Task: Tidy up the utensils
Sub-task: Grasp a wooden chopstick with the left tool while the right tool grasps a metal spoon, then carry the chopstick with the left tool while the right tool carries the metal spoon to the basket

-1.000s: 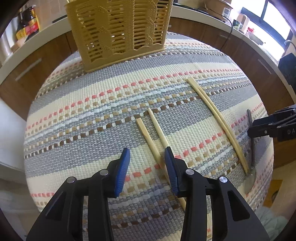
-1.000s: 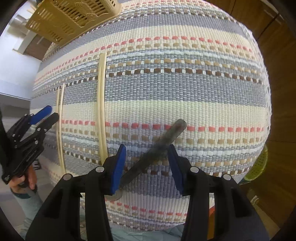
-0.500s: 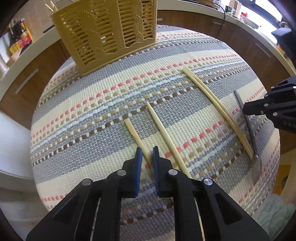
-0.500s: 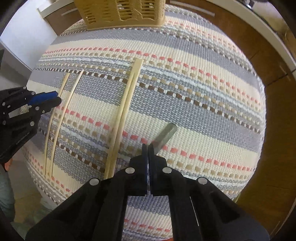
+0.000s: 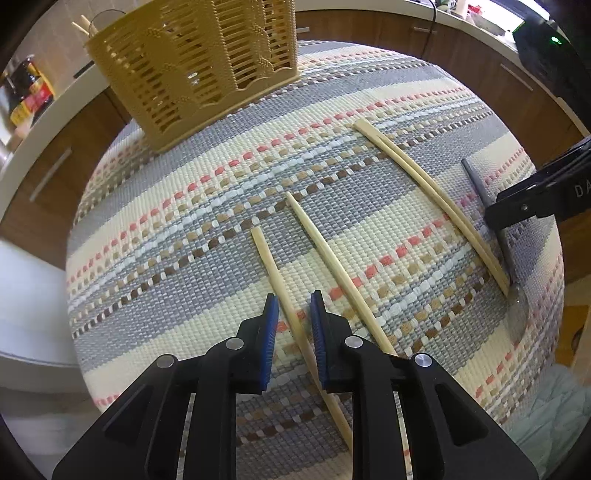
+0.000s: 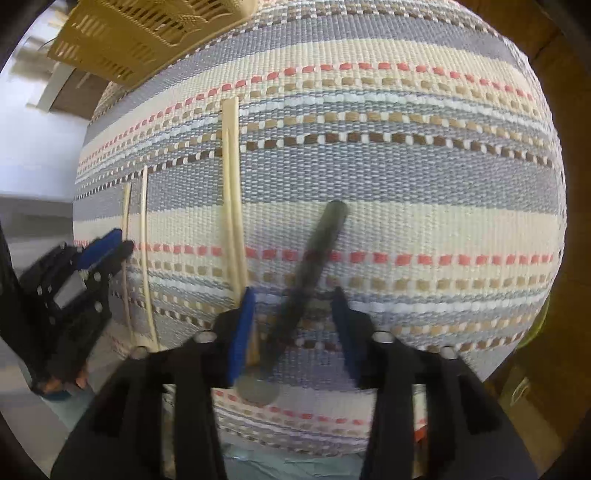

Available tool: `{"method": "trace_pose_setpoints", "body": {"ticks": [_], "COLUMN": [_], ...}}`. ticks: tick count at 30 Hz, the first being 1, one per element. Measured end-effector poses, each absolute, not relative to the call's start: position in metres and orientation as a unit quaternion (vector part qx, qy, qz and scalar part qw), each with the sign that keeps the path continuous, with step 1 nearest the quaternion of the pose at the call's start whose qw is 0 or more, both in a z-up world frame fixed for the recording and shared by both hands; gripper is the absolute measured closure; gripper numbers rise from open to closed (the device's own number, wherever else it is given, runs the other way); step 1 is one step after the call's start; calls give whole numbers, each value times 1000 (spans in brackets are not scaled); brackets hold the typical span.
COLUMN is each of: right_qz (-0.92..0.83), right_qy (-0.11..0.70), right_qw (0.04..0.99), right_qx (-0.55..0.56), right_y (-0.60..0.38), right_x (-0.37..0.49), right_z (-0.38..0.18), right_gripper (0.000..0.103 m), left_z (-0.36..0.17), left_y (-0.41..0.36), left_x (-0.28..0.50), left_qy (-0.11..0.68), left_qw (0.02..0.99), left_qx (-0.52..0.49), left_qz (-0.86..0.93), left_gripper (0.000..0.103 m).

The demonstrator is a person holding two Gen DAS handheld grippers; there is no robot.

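While both tools hang low over the striped cloth, we log the scene as follows.

Left gripper (image 5: 292, 317): we see its blue pads (image 5: 269, 332) parted, straddling one chopstick (image 5: 291, 314) without pinching it; a gap shows on each side of the stick.

Right gripper (image 6: 293, 310): we see its fingers spread wide, with the spoon (image 6: 306, 273) lying slantwise between them and touching neither pad; the frame is smeared, so finer contact is hard to judge.

Spoon: dark handle pointing away from the right wrist camera, grey bowl (image 6: 256, 391) near the cloth's close edge; in the left view it lies just beside the outer pair of sticks, at the far right (image 5: 515, 273).

Chopsticks: we count four on the cloth, a loose pair by the left tool, its second stick (image 5: 332, 266) just to the right, and a tight pair (image 5: 432, 188) touching side by side toward the spoon.

Utensil basket (image 5: 192, 66): tan slatted plastic, upright at the cloth's far edge, with stick ends (image 5: 83, 26) poking above its rim.

Woven tablecloth (image 5: 184, 229): grey, cream, coral and brown bands.

Backdrop: brown cabinets (image 5: 48, 173) and a pale counter.
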State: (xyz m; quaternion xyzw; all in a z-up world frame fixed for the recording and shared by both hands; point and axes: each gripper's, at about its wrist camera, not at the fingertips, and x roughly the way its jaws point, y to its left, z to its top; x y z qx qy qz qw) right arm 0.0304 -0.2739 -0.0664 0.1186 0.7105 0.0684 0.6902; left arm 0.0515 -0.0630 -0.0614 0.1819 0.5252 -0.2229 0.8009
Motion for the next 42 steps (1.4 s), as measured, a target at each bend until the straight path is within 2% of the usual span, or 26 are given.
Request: {"method": "trace_pose_setpoints", "body": {"ticks": [3,5,6,7,9,10,15,17,19,25,26,29,34,37,38,39,41,42], "right_qz": [33,10,9,18,34,42,62,68,76,110,119,150,215,216,219,216,201,196], "right_qy": [718,715,711,709,711,710,681,674,659,605,597,563,535,538,551,560,581,588], "right_qw": [688,696,702,704,701,702,730,736,748,788,792,810,813,812,804,798,788,784], "right_qx": [103,62,50,44,36,32,-3,12,16,40,48,72,80,57,54,51,45,45], "right_y": [-256,-240,-235,-223,-205,-197,-170,-172,-194,-218,-221,-234,-238,-229,-224,-228,-227,-228], "right_x": [38,39,38,38,38,39,33,31,26,25,24,17,8,4,6,9,13,14], "right_z": [-72,-71,-69,-68,-69,-69,-63,-57,-49,-20,-16,-2,12,13,11,3,-12,-17], "right_gripper": [53,57,68,73,92,94,94,94,94,95,103,103,103,98,88,74,58,58], "left_z": [-61,-61,-61,-60,-59,-59,-59,-59,-58,-49,-45,-29,-11,-8,-9,-12,-14,-15], "left_y": [-57,-53,-49,-48,-44,-43,-39,-40,-41,-37,-34,-25,-19,-17,-21,-25,-25,-26], "left_x": [52,51,50,49,46,45,35,30,27,33,33,31,28,27,30,32,32,32], "left_qy": [524,525,526,526,529,531,526,522,520,503,496,472,451,447,448,449,450,451], "left_qw": [801,801,800,800,797,795,795,800,805,826,831,846,859,861,860,859,858,857], "left_qx": [167,160,157,154,155,159,176,174,168,102,90,44,26,22,21,18,17,16], "left_qz": [-234,-240,-242,-244,-247,-247,-245,-240,-231,-233,-236,-243,-239,-242,-243,-244,-246,-249], "left_gripper": [86,85,85,84,84,84,86,95,99,100,100,100,100,100,100,100,99,99]}}
